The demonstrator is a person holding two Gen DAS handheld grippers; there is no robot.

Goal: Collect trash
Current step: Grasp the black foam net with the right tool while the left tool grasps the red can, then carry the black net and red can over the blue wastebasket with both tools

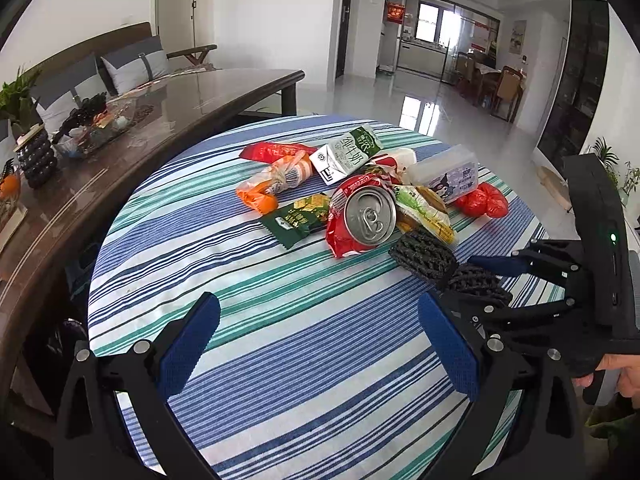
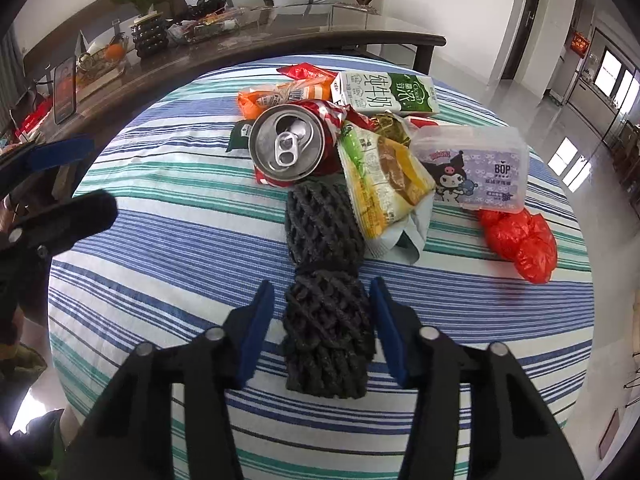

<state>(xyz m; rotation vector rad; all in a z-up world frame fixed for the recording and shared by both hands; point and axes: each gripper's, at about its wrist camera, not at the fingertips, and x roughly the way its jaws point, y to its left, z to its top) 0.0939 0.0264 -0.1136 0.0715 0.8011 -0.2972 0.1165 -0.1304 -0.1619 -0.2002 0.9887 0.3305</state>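
While my right tool (image 2: 322,320) is straddling the near end of the black foam net (image 2: 326,280) with its blue pads apart and not yet pressing, I am judging this to be the start of the first pick: the trash is all lying heaped on the striped surface (image 2: 160,240). The net is lying closest to me, its far end touching the crushed red can (image 2: 290,142) and the yellow snack wrapper (image 2: 384,176). My left tool (image 1: 320,344) is hovering released over bare cloth, holding nothing. Next I am needing to close squarely on the net and lift without dragging the can.
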